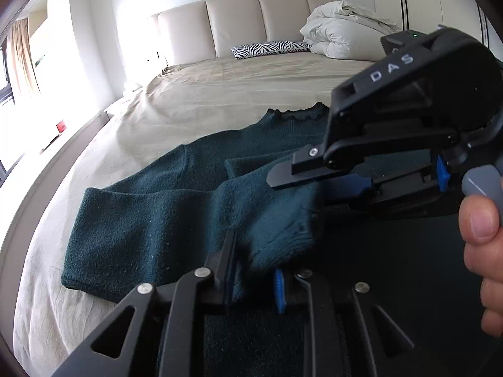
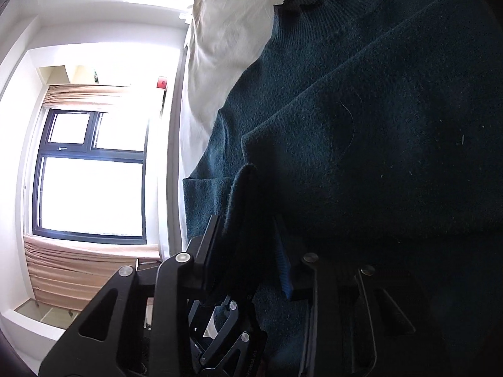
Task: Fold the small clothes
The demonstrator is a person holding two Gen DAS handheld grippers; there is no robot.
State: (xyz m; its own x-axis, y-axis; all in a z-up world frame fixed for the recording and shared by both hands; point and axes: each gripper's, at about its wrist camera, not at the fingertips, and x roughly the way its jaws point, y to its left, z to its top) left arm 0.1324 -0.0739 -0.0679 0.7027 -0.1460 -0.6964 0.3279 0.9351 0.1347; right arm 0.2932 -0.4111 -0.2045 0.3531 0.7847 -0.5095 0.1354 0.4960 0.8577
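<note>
Fingers of the left gripper [image 1: 251, 279] stand a little apart with a fluffy fold of the dark teal sweater [image 1: 151, 220] lying loosely between them, not plainly pinched; whether the pads press it I cannot tell. Right gripper [image 1: 317, 185], seen from the left wrist camera with a hand [image 1: 484, 245] on its grip, has its fingers narrowed onto a thick edge of the same sweater. That garment lies spread on the beige bed [image 1: 220, 88], ruffled collar [image 1: 301, 113] toward the headboard [image 1: 239, 22]

Bare bed sheet [image 1: 195, 94] beyond sweater [image 1: 151, 213]
</note>
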